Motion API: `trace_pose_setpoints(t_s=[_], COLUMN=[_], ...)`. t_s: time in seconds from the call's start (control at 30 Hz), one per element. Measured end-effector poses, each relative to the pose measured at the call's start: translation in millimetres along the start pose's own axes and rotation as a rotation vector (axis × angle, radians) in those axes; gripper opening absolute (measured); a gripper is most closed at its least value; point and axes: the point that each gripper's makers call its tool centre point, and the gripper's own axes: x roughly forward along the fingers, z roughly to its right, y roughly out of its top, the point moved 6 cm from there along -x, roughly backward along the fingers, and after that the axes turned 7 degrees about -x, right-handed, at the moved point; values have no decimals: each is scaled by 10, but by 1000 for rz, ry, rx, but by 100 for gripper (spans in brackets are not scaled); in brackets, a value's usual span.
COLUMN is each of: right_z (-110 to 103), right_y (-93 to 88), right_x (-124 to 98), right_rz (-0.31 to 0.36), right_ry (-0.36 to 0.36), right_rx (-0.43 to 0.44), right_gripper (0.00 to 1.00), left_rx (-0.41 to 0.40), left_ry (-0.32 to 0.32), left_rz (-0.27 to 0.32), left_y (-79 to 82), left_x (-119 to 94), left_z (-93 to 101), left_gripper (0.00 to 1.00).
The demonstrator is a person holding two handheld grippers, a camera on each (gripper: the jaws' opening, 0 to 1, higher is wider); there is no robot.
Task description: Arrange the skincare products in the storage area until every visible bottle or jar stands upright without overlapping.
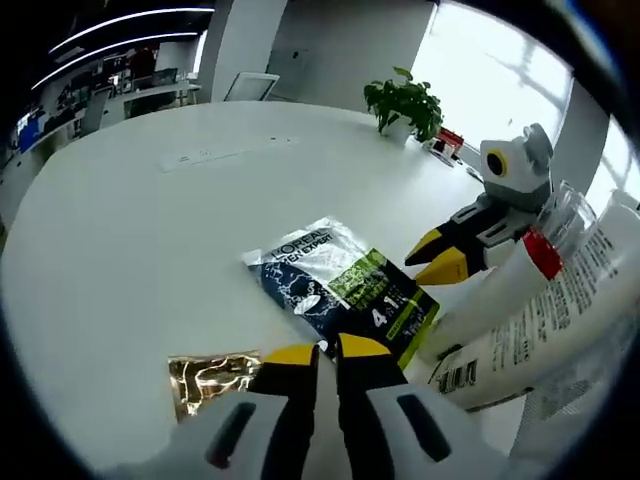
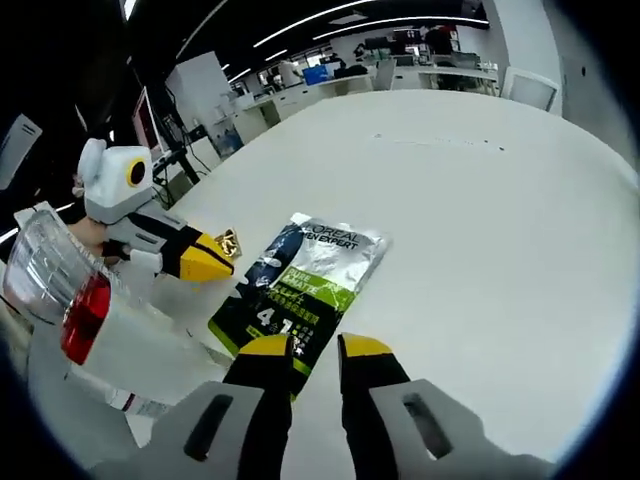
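Observation:
A black and green L'Oreal sachet [image 1: 335, 285] [image 2: 300, 280] lies flat on the white round table [image 1: 150, 230] [image 2: 480, 230]. A small gold sachet [image 1: 208, 376] [image 2: 229, 241] lies beside it. Two white tubes lie on their sides: one with a red band [image 1: 542, 254] [image 2: 85, 315] and a clear cap [image 1: 570, 208] [image 2: 40, 262], and one printed with a barcode [image 1: 545, 330]. My left gripper [image 1: 326, 350] [image 2: 207, 262] is shut between the two sachets, holding nothing. My right gripper [image 2: 316, 347] [image 1: 436, 257] hovers slightly open at the black sachet's green end.
A potted plant [image 1: 404, 102] stands at the table's far edge near bright windows. Desks and chairs [image 2: 400, 60] stand beyond the table. A wide stretch of bare tabletop [image 2: 500, 300] spreads away from the products.

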Motion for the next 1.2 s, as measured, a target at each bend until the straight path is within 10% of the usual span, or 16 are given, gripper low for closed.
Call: trace_pose_setpoints(t_s=[1.2], right_z=[113], right_y=[-29], right_x=[158], right_rz=[57], right_ry=[76], right_rx=[141], right_gripper=[17], left_rx=[-71], left_ry=[-2], left_rz=[-6], left_y=[-92], left_x=[73], left_z=[70], left_gripper=[3])
